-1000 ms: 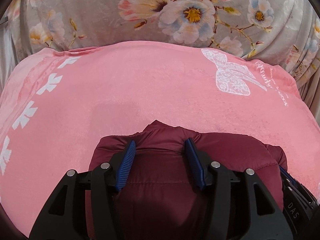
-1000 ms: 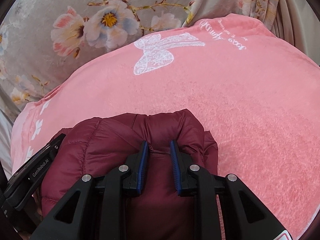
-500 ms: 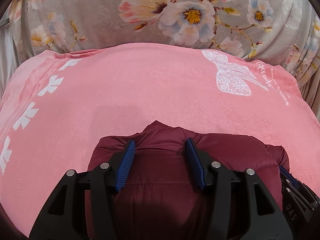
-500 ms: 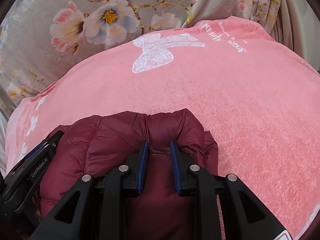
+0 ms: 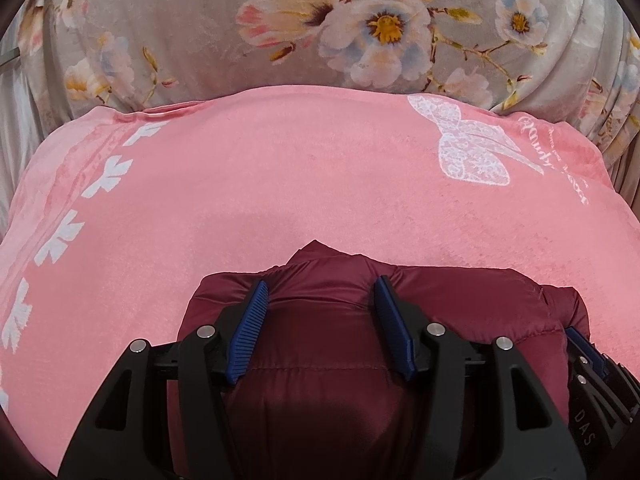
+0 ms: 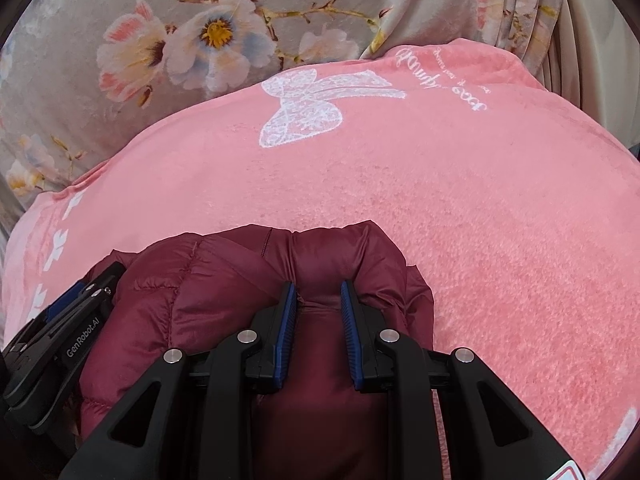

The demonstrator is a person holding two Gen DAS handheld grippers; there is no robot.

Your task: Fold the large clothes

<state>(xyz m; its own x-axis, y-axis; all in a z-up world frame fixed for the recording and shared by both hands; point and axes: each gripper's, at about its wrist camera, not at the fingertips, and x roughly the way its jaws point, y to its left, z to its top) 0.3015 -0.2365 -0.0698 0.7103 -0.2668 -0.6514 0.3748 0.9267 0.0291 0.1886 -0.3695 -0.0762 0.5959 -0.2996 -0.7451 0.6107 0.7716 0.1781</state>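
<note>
A puffy maroon jacket point(image 5: 460, 300) lies bunched on a pink blanket point(image 5: 280, 180) at the near edge of both views. My left gripper point(image 5: 320, 286) holds a wide fold of it. Its jaws are opening, and the fabric still fills the gap and touches both blue pads point(image 5: 250, 328). My right gripper point(image 6: 318, 286) is shut on a narrow pinched ridge of the jacket point(image 6: 200, 280), close to the jacket's right end. The two grippers sit side by side: the left one's body point(image 6: 60, 340) shows at the lower left of the right wrist view.
The pink blanket point(image 6: 480, 220) has a white butterfly print point(image 6: 304, 116) and white script near its far edge. Beyond it lies a grey floral cover point(image 5: 200, 20). Pale folds of cloth point(image 6: 580, 40) hang at the far right.
The left gripper's jaws have spread slightly wider on the jacket fold. Both hands and the jacket stay where they were.
</note>
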